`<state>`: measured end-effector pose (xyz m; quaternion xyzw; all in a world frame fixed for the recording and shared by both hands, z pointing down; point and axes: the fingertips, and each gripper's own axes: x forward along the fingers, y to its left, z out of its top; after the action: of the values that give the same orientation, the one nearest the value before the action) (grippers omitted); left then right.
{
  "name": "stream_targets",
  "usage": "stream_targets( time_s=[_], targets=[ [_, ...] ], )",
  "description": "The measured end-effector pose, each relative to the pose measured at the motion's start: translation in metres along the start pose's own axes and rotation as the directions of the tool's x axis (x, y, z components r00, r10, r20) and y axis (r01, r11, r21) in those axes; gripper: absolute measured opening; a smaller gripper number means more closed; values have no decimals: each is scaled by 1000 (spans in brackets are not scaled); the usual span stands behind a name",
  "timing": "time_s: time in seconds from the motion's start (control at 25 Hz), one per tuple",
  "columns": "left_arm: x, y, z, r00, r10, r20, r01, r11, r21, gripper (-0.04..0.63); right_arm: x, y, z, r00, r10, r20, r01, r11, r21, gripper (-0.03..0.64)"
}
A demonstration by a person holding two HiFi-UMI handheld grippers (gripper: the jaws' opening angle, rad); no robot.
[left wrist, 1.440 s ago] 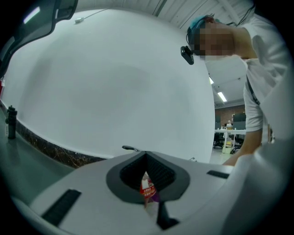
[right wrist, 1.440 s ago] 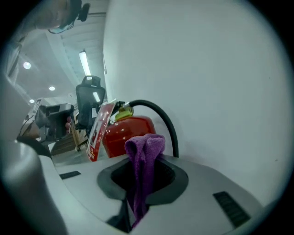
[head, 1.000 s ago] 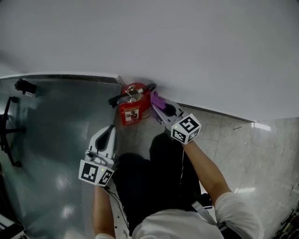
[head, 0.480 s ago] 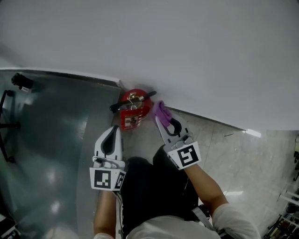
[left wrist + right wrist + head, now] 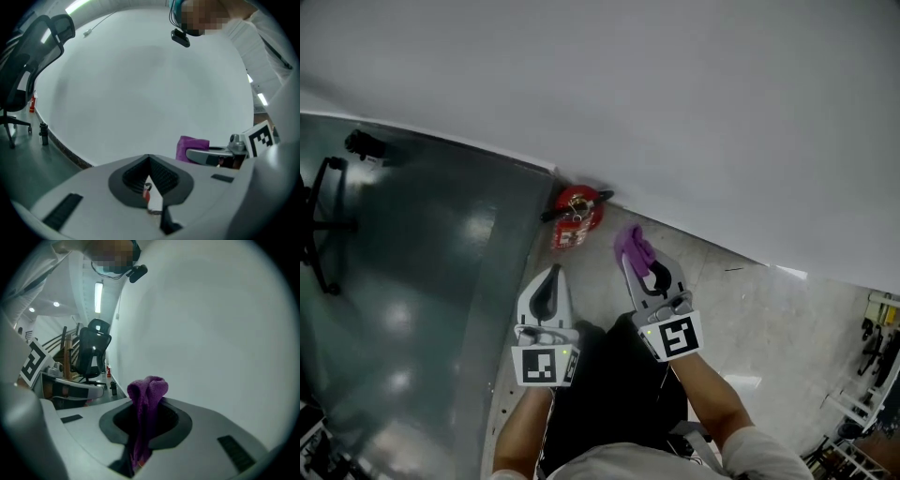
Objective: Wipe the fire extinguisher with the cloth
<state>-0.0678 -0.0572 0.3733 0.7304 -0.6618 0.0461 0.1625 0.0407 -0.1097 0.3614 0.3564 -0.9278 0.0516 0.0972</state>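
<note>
My right gripper point(image 5: 636, 264) pinched the purple cloth point(image 5: 633, 246), apart from the red fire extinguisher point(image 5: 575, 214). My left gripper point(image 5: 549, 279) was closed and empty. I judged wiping wasn't under way.

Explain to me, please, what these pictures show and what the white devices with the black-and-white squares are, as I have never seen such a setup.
There is no robot here. A person holds a two-jaw gripper in each hand, and the marker cubes are part of those grippers. One picture comes from a camera on the person's head, looking steeply down. The other two come from cameras riding on each gripper, looking along its jaws. On the floor, against the white wall, stands a red fire extinguisher. The right gripper is shut on a purple cloth, which is apart from the extinguisher. The left gripper is shut with nothing in it.
</note>
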Motion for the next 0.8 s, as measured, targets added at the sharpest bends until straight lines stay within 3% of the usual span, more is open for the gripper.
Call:
stream_targets(
  time_s=[0.2,0.4,0.8],
  targets=[
    [-39,-18,74,999,26,-42,-27,1000,-10,5,-30,19,90,999,31,-35,-31,1000,-2,57],
    [-76,-41,163,999,34,-33,-34,999,4,5,-69,30,182,998,37,-45,-35,999,34,57],
    [-170,-107,288,1000,21,12,-22,999,29,5,-166,59,305,998,-9,-63,18,991,134,57]
  ],
)
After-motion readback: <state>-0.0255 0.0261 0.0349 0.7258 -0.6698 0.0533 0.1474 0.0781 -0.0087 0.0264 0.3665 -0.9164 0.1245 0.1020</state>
